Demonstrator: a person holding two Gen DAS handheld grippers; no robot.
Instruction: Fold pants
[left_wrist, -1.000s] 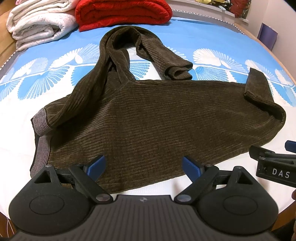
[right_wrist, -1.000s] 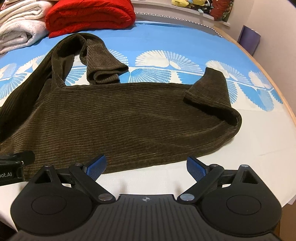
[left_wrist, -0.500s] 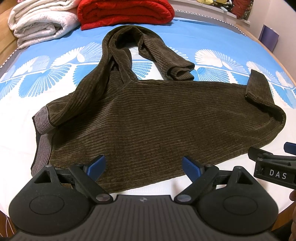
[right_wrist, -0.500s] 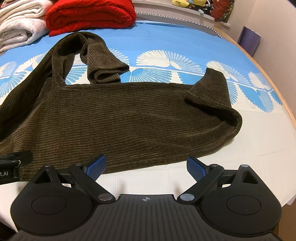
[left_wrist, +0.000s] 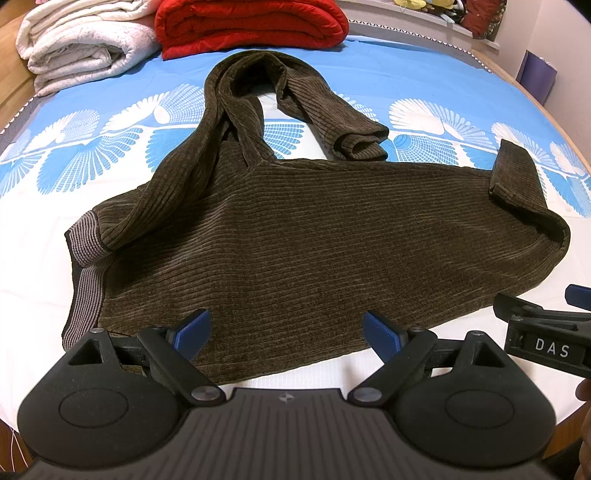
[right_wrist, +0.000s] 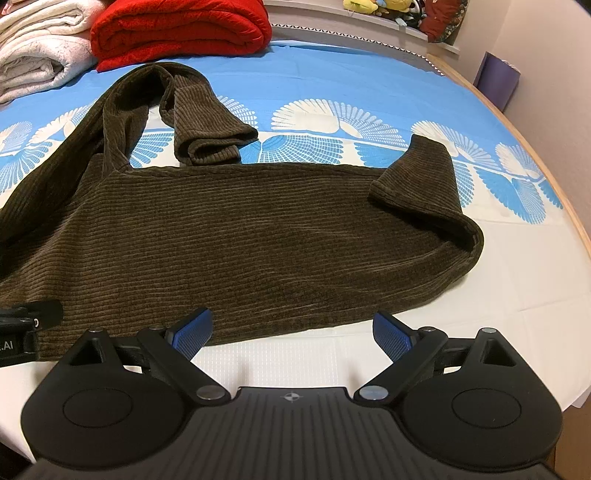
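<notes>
Dark brown corduroy pants (left_wrist: 303, 243) lie on the bed, with a grey striped waistband (left_wrist: 85, 266) at the left. One leg curls back in a loop toward the far side, the other runs right and its cuff is folded over. My left gripper (left_wrist: 286, 332) is open above the pants' near edge. My right gripper (right_wrist: 291, 330) is open at the near hem, over the pants (right_wrist: 236, 243) and the white sheet. The right gripper also shows at the right edge of the left wrist view (left_wrist: 546, 332).
The bed (left_wrist: 443, 74) has a blue and white fan-patterned sheet. A folded red blanket (left_wrist: 251, 26) and a white quilt (left_wrist: 81, 40) lie at the far side. A wooden bed edge (right_wrist: 546, 173) curves on the right, with a purple box (right_wrist: 496, 79) beyond.
Both grippers have edged slightly forward toward the pants' near hem. The pants have not moved and both grippers stay open.
</notes>
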